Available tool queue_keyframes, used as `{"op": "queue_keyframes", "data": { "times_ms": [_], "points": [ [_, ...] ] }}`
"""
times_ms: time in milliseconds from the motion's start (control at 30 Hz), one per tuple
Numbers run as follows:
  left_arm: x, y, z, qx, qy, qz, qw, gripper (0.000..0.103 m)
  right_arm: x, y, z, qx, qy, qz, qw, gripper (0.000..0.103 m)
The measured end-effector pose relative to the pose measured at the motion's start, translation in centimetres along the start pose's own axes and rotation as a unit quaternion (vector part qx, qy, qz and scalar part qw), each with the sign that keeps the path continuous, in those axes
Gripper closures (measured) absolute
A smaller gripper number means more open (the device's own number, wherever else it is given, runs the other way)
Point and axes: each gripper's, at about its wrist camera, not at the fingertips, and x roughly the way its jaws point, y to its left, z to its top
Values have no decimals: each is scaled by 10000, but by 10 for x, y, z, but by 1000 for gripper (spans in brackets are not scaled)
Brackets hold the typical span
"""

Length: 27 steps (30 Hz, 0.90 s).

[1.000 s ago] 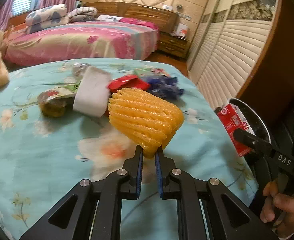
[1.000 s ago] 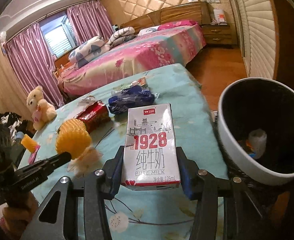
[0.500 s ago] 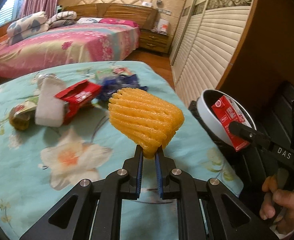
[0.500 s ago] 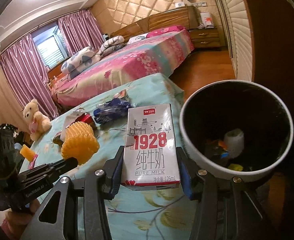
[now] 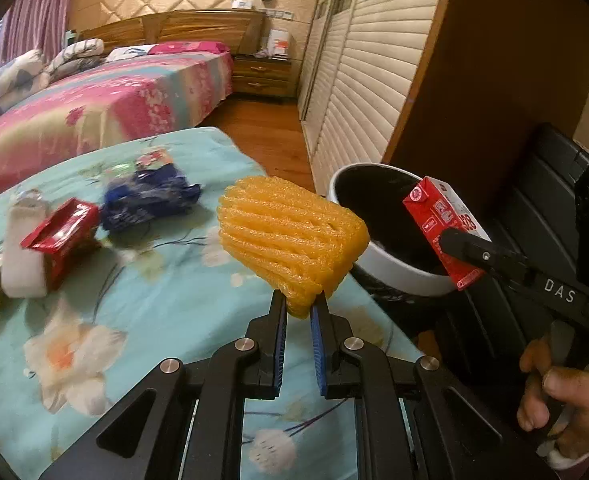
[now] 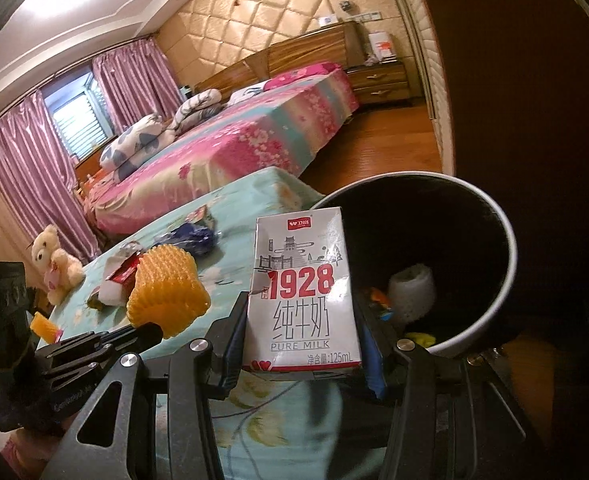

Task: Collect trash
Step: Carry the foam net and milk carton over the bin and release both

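Trash was split three ways: some already lay in the white-rimmed bin [image 6: 506,264] just off the desk's [image 5: 166,312] right edge, some sat loose on the cloth, and you carried two pieces. Toward the desk's far left lay a white wad [image 5: 24,256], a red wrapper [image 5: 60,232] touching it, and a blue wrapper [image 5: 150,196] just beside that.

Your left gripper [image 5: 298,316] was pinched nearly closed on the lower tip of the orange foam fruit net [image 5: 290,236], which stood above the desk's right edge, short of the bin. Your right gripper [image 6: 302,344] was clamped at a middling width on the milk carton [image 6: 300,292], held upright at the bin's near rim.

I judged the net the weaker hold: only its soft corner was caught, so a quick swing could pull it free onto the desk or floor. Released too early, the carton could strike the rim and fall outside. Both grippers converging on one opening could also collide.
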Motion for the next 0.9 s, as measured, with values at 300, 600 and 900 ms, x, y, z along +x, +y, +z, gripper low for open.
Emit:
{"op": "queue_keyframes", "data": {
  "times_ms": [300, 600, 900],
  "points": [
    [15, -15, 9, 149, 38, -87, 9998, 93, -1, -20, 5, 175, -57, -208, 9996, 54],
    [35, -32, 21, 309, 93, -178, 9993, 93, 1, -38, 8, 329, -69, -329, 9989, 54],
    [56, -50, 33, 493, 139, -305, 9982, 92, 8, -53, 16, 425, -35, -452, 9981, 54]
  ]
}}
